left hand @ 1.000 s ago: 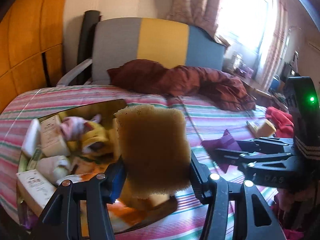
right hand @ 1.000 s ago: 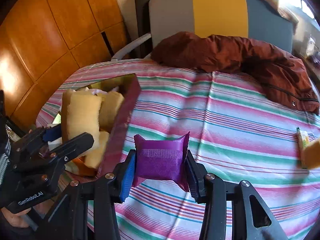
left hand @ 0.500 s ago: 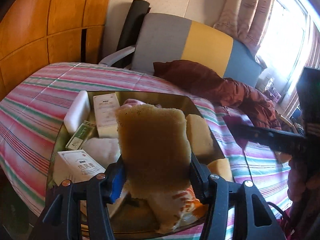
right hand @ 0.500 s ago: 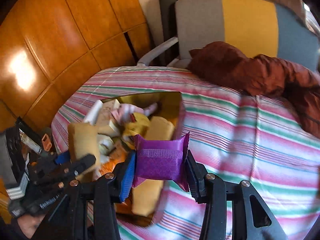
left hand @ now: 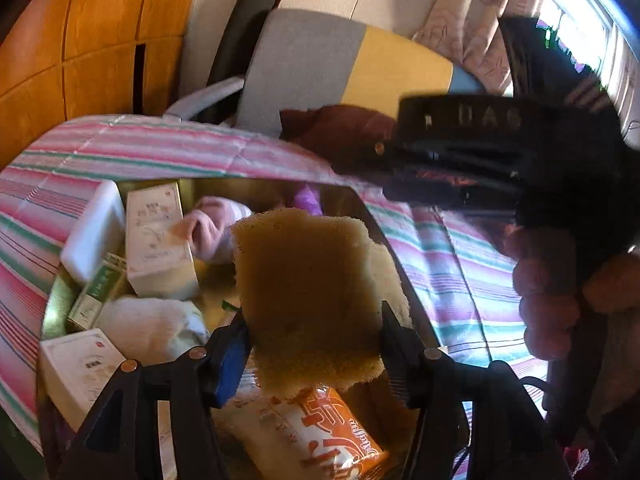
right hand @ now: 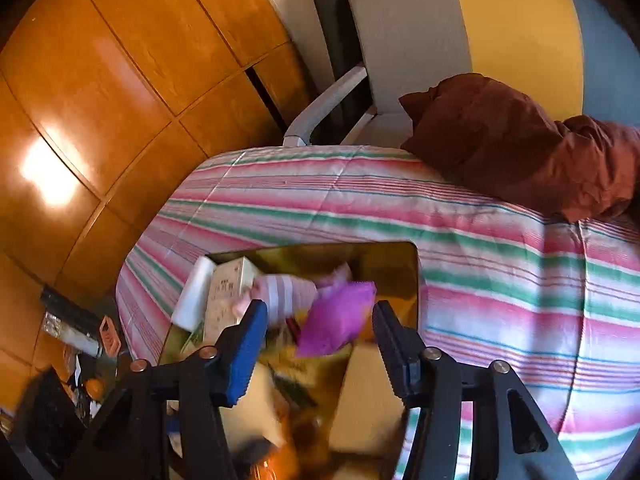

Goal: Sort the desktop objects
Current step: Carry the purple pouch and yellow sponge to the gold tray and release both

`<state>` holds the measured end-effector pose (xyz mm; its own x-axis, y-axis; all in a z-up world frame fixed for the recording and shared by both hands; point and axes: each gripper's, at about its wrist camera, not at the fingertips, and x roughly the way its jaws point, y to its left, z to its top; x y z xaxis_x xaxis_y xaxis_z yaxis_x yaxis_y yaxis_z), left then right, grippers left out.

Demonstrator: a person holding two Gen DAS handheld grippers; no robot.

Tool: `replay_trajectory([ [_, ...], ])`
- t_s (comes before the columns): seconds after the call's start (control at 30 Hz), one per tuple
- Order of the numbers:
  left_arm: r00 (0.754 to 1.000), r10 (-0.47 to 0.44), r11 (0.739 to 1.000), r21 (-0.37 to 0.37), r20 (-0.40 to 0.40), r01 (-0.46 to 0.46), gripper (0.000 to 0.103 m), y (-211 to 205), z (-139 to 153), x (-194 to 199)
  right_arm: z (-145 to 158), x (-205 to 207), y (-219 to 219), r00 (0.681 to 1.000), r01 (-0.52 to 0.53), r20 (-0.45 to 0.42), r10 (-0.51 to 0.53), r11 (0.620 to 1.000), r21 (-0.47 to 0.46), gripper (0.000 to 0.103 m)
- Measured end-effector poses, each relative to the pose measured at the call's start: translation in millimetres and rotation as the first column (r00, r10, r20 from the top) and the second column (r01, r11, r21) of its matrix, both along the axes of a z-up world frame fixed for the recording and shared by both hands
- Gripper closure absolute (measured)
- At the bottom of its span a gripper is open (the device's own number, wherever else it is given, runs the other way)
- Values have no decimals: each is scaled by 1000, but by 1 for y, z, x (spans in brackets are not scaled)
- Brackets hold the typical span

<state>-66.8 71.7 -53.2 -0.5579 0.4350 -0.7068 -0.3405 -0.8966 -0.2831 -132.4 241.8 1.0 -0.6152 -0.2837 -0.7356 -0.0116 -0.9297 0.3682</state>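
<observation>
My left gripper (left hand: 312, 344) is shut on a brown-yellow sponge (left hand: 308, 292) and holds it above the gold box (left hand: 56, 300). My right gripper (right hand: 320, 340) is open over the same box (right hand: 404, 268). The purple packet (right hand: 336, 320) is free of the fingers and lies tilted in the box beside a pink striped sock (right hand: 284, 292); the packet also shows in the left wrist view (left hand: 306, 200). The right gripper's body (left hand: 480, 156) hangs over the box's far right corner in the left wrist view.
The box holds white cartons (left hand: 158, 240), a white block (left hand: 94, 236), an orange snack bag (left hand: 320, 432) and yellow sponges (right hand: 368, 396). It sits on a pink-green striped cloth (right hand: 480, 264). A maroon jacket (right hand: 520, 144) lies at the far edge before a chair (right hand: 460, 28).
My right gripper has moved over the box, opened and let go of the purple packet, which now lies in the box. My left gripper has come closer over the box, sponge still held.
</observation>
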Motion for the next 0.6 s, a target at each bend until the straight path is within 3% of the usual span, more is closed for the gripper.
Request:
replay_trajectory([
  [0.33, 998, -25, 1000, -16, 52, 26, 41, 9, -18, 4, -20, 24, 2, 999, 16, 42, -18, 999, 38, 44],
  [0.6, 999, 27, 1000, -1, -28, -27, 40, -4, 1, 21, -20, 58, 14, 998, 62, 29, -63, 997, 36, 38],
])
